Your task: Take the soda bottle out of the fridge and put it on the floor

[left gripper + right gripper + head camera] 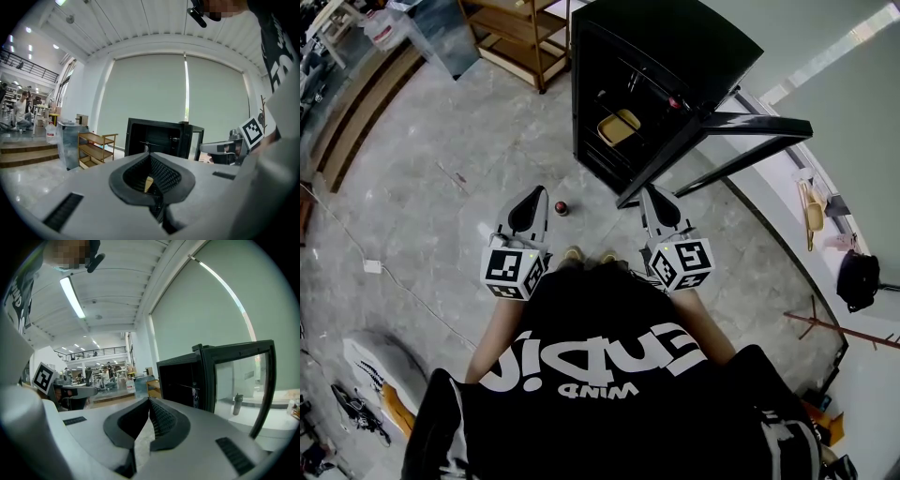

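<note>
Standing on the floor (441,159) at mid-frame, what looks like the soda bottle (562,207) shows cap-up, so upright. It sits just right of the left tongs (531,197), the nearer pair, below the open fridge (675,47). Left and right tongs (653,197) are both closed and empty.

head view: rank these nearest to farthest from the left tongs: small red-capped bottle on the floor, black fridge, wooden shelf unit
1. Small red-capped dark bottle, standing just right of the left tongs.
2. Black fridge with its door open, ahead and to the right.
3. Wooden shelf unit, farthest, ahead beyond the fridge's left side.
</note>
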### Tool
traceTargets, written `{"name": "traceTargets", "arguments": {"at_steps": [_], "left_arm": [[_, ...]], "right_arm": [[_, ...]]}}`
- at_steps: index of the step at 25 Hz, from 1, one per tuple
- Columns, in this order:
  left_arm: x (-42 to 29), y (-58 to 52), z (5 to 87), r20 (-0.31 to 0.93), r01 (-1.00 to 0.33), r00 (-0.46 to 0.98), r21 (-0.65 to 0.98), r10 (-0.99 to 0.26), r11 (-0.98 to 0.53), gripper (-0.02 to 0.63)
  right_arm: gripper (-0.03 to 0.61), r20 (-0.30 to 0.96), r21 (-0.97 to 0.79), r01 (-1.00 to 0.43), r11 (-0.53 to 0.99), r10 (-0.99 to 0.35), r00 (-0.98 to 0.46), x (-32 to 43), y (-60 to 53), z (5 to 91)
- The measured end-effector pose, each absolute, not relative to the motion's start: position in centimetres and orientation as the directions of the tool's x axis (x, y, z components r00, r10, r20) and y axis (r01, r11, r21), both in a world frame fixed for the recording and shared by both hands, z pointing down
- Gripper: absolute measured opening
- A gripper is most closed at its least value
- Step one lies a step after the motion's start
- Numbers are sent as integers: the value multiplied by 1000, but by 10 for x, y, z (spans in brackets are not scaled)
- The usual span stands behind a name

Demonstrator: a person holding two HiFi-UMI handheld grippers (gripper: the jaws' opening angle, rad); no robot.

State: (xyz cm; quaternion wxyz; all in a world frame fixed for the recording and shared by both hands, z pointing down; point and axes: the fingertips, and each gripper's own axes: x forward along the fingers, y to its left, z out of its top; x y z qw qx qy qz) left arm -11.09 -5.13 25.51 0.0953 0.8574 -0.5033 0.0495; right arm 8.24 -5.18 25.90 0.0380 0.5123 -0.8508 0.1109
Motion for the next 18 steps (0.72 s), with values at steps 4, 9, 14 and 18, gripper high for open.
{"name": "traceTargets", "arguments": {"at_steps": [4,9,14,18], "left_arm": [[-112,-49,257,186,-875,484,117,-855,-470,8],[-112,-50,258,189,-873,487,125,-853,-471,8],[-113,-48,260,192,-872,489,134,-851,-471,8],[-112,-47,260,194,-871,490,138,-850,-471,8]], "right_arm": [[25,184,-153,-881,448,-863,-471,83,-49,262],[25,190,-158,-882,443,-863,-467,84,-48,265],[25,193,-157,-883,442,-863,-467,84,-46,265],[25,193,-161,-882,442,-863,-467,85,-46,265]]}}
